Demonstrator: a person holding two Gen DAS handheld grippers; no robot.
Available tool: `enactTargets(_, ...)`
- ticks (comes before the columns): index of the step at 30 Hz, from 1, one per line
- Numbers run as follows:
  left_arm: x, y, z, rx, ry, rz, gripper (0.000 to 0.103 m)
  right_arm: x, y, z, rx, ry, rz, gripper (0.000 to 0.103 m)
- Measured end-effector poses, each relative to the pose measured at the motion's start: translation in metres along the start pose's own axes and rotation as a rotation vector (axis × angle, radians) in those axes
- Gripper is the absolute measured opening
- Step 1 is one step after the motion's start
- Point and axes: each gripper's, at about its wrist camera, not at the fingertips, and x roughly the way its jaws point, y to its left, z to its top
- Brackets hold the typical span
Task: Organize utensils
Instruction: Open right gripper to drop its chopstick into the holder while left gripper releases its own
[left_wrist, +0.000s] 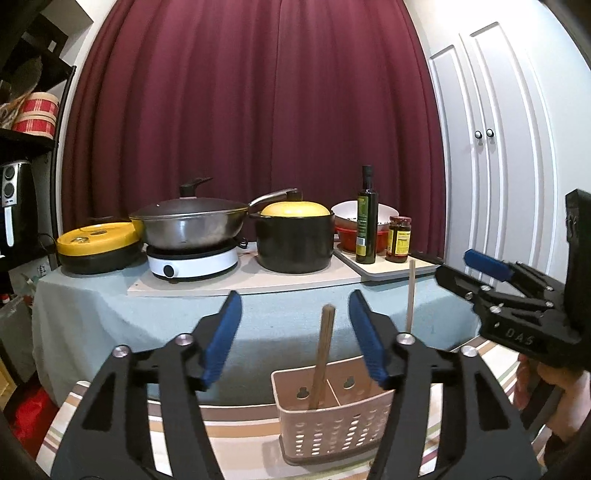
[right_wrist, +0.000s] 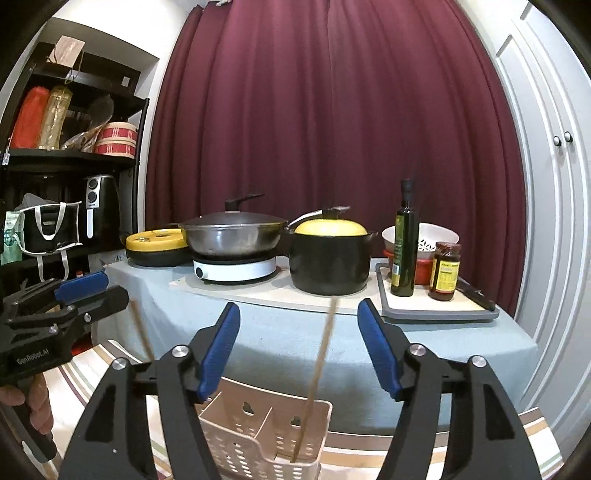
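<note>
Pink holder (left_wrist: 334, 417) has chopsticks (left_wrist: 322, 356) standing in both compartments; left tongs (left_wrist: 295, 338) and right tongs (right_wrist: 299, 347) hover above it, both released, gripping nothing.

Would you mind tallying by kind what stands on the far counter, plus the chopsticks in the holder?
Lidded pots and pans: 3, namely the yellow-lidded flat pan, the wok and the black pot.
Cookers: 1, the white hob.
Bottles and jars: 2, the oil bottle and the sauce jar.
Chopsticks in the pink holder: 2.
Total: 8
</note>
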Motion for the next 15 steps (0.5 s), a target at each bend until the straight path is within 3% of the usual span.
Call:
enactTargets(5,-0.025,0.0,-0.002,0.002,-0.008,0.013,0.071,-0.029,-0.001,0.001,-0.01,-0.013,-0.012,0.066)
enactTargets(15,-0.073,-0.003,-0.03,0.0,0.044,0.032,0.072,-0.089,-0.009,-0.026,-0.004,0.026,-0.057,0.066)
